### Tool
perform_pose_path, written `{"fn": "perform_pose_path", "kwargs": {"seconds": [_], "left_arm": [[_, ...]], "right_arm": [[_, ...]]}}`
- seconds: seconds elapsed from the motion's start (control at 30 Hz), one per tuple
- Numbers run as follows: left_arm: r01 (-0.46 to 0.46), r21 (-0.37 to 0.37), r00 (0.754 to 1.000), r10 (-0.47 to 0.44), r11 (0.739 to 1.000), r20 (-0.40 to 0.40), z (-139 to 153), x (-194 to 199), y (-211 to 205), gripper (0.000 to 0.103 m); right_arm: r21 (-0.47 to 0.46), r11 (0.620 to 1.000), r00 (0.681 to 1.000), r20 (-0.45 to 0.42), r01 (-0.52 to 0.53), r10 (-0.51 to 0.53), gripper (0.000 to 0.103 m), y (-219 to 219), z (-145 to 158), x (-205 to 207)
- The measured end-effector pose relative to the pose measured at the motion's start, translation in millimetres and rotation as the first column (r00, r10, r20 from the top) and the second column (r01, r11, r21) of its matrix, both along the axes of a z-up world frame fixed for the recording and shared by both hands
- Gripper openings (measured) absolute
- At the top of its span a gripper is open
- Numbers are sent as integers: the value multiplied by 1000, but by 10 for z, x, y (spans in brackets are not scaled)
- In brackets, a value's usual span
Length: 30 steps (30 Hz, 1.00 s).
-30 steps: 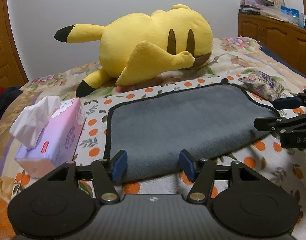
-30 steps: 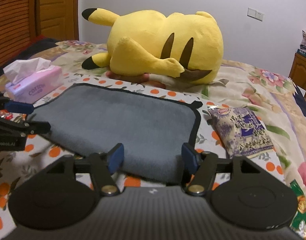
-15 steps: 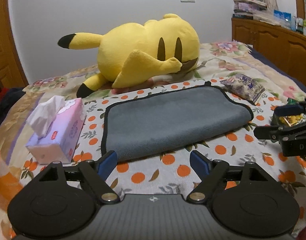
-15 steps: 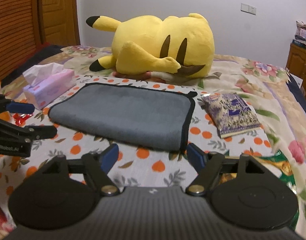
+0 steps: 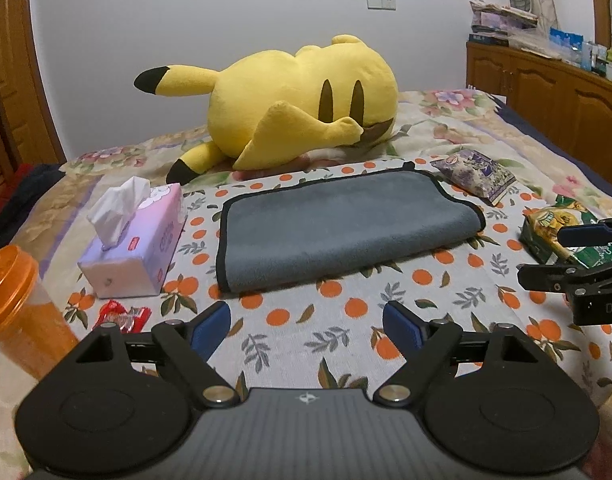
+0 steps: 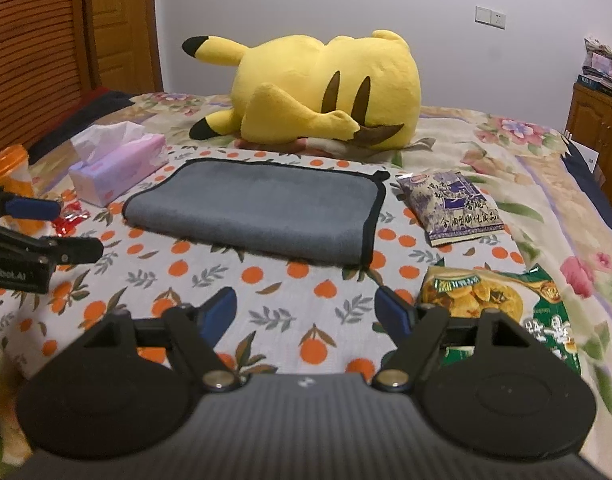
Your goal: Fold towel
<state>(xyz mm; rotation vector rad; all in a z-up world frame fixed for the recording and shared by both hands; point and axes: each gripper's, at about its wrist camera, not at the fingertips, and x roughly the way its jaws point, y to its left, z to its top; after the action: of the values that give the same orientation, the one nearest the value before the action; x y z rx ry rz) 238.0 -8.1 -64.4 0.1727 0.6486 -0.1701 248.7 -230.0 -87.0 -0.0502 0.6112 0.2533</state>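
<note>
Left wrist view: left tool (image 5: 306, 324) and right tool (image 6: 306, 308) gape wide, empty, short of the folded towel (image 5: 338, 228).

Taking the grey towel (image 6: 261, 208) as landmark: on the body of the left gripper (image 6: 37, 236), left of the towel in the right wrist view, white letters read "nRobot.AI", cut off at the frame edge. On the right gripper (image 5: 582, 256), right of the towel in the left wrist view, "DA" shows. The purple snack bag (image 6: 452, 208) just right of the towel carries Chinese characters, perhaps ending in "食品", too small to be sure
</note>
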Motion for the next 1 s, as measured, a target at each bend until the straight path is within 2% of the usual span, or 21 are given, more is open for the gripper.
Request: {"fn": "perform_pose_path", "kwargs": {"seconds": [0.17,0.3,0.43,0.57,0.83,1.0], "left_arm": [[-4,-15,1000,4,1000,-4,18,-116,13,86],[-23,-30,1000,23,999,1,35,-204,33,93],[-35,-44,999,35,998,0,30,-276,52,96],[-44,-35,998,45,998,34,27,-380,46,103],[-66,-25,997,66,998,34,17,-506,41,103],[-61,-28,998,62,998,22,11,-564,30,103]], "right_arm": [[5,1000,1000,5,6,-6,83,-19,10,-100],[-9,1000,1000,13,7,-7,89,-7,29,-163],[-13,1000,1000,19,14,-14,91,-22,51,-216],[-21,1000,1000,26,13,-13,94,-33,39,-279],[-13,1000,999,44,-7,8,103,-12,79,-381],[-5,1000,999,48,-15,16,103,7,117,-448]]}}
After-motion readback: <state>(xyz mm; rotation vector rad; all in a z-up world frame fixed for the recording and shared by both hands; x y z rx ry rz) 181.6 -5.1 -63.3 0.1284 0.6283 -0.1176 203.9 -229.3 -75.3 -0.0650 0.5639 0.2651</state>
